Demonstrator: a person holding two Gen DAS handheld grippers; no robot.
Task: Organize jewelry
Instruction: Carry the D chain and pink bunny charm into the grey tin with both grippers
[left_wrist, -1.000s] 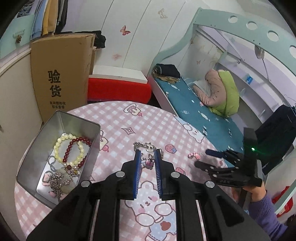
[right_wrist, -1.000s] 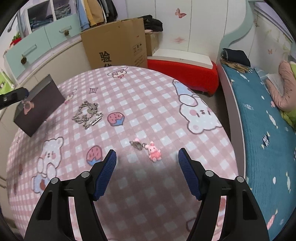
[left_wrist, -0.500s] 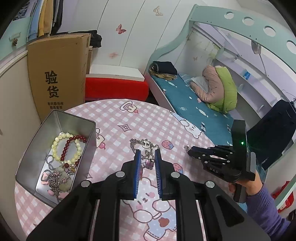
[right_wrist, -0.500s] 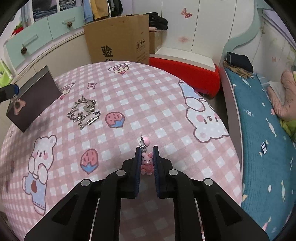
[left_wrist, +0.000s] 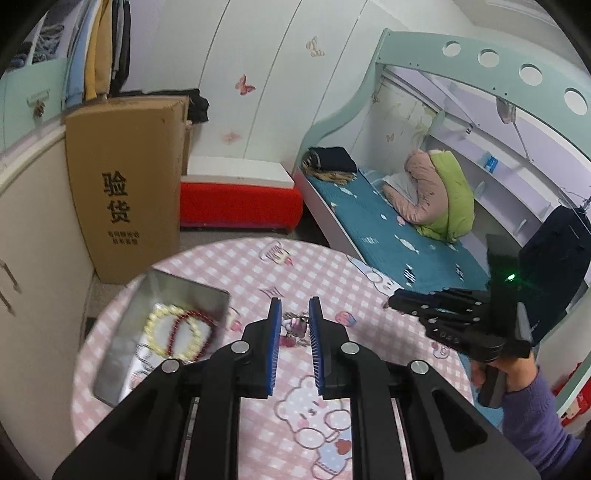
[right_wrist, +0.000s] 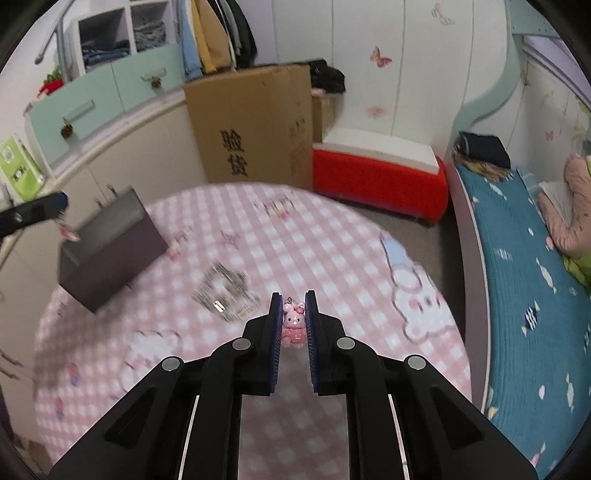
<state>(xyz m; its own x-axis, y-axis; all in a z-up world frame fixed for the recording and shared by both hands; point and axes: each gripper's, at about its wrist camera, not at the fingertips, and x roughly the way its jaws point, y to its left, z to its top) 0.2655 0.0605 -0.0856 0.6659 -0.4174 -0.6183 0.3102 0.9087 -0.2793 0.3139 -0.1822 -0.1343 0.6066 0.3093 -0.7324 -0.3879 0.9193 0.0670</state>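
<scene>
My right gripper (right_wrist: 292, 295) is shut on a pink bunny charm (right_wrist: 293, 325) and holds it above the pink checked tablecloth (right_wrist: 332, 240). In the left wrist view the right gripper (left_wrist: 388, 303) hovers over the table's right side. My left gripper (left_wrist: 294, 301) is shut on a small white and pink charm (left_wrist: 295, 328); in the right wrist view that charm (right_wrist: 68, 232) dangles from the left gripper (right_wrist: 61, 201). An open metal tin (left_wrist: 210, 299) at the left holds a cream bead bracelet (left_wrist: 151, 325) and a red bead bracelet (left_wrist: 207, 321). A silver chain (right_wrist: 225, 291) lies blurred on the cloth.
Behind the round table stand a tall cardboard box (left_wrist: 125, 184), a red bench with a white top (left_wrist: 240, 206) and a bed (left_wrist: 388, 236). A hand in a purple sleeve (left_wrist: 532, 398) carries the right gripper. Cabinets run along the left wall (right_wrist: 110, 147).
The right gripper's jaws closed on the bunny charm and lifted it off the cloth. Both grippers have risen, the left still gripping its charm.
</scene>
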